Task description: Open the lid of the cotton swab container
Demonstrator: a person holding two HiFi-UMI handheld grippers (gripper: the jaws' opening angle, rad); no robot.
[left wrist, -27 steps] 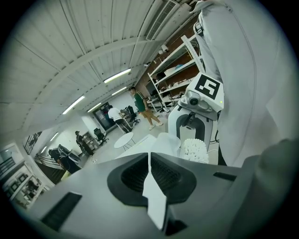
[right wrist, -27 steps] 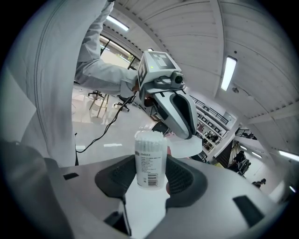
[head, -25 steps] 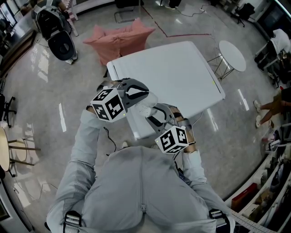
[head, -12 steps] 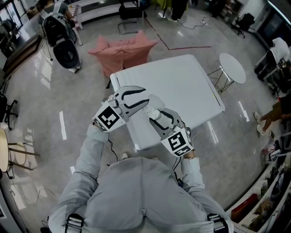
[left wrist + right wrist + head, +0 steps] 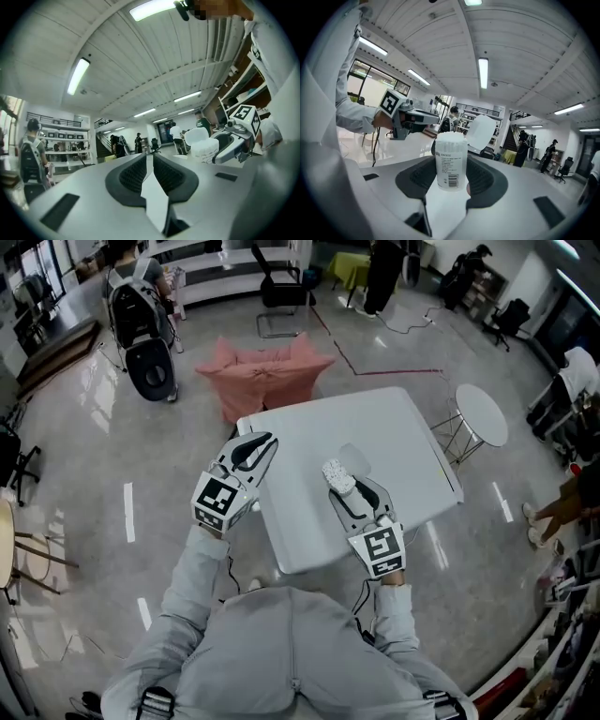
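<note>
Now, right tool (image 5: pixel 451 166) gripping container (image 5: pixel 451 154) (lid (image 5: pixel 482 131) open)

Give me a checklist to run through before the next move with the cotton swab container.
1. Cotton swab container held by the right gripper: ok, upright between the pads.
2. Lid open: ok, flipped back, swab tips exposed.
3. Left gripper empty: ok, its jaws have just been closing to a narrow gap, nothing between them.
4. Left gripper clear of the container: ok, apart in the head view.
5. White table under both grippers: ok.
6. Lid's hinge intact: cannot tell.
</note>
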